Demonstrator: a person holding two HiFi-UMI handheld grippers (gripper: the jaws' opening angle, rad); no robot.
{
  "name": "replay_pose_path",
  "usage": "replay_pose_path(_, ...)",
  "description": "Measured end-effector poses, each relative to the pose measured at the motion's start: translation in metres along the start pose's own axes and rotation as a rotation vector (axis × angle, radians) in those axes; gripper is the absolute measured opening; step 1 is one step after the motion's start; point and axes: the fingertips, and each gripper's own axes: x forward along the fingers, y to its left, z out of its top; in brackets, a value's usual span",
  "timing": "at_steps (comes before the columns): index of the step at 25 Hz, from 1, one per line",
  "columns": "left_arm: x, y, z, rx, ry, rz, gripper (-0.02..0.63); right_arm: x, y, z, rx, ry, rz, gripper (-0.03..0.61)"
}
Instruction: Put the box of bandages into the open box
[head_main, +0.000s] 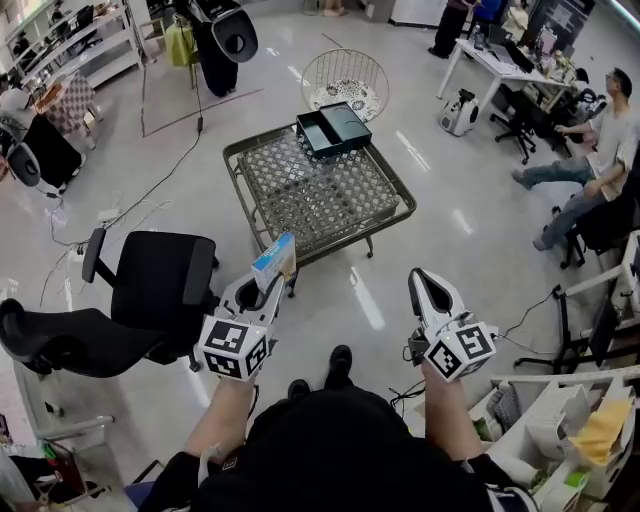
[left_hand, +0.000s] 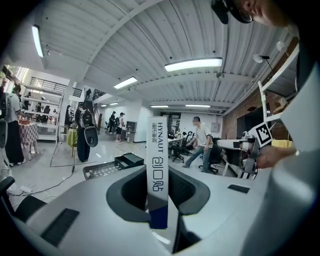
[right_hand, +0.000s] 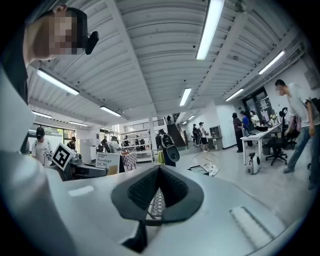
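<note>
White-and-blue slim cardboard bandage box (head_main: 274, 262) stands upright, pinched in our left tool (head_main: 263, 296) above the floor, short of the worktop's near corner. Our right tool (head_main: 421, 279) has its jaws pressed together w/ nothing btwn them, alongside the left one. We see the dark rectangular open box (head_main: 318, 141) at the far edge of the metal-mesh worktop (head_main: 310, 200). A black office chair (head_main: 160, 275) stands on the floor to our left.
</note>
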Motion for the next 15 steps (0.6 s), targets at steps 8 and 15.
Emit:
replay_pose_path(8,0.084,-0.02,0.049,0.03,-0.018,-0.005,0.083,0.002,-0.098,0.026,0.032,-0.045,-0.041,0.009)
replay_pose_path(15,0.132,-0.035,0.076,0.039,-0.043,0.007,0.083,0.012,-0.15,0.039,0.051,-0.067,-0.027,0.009)
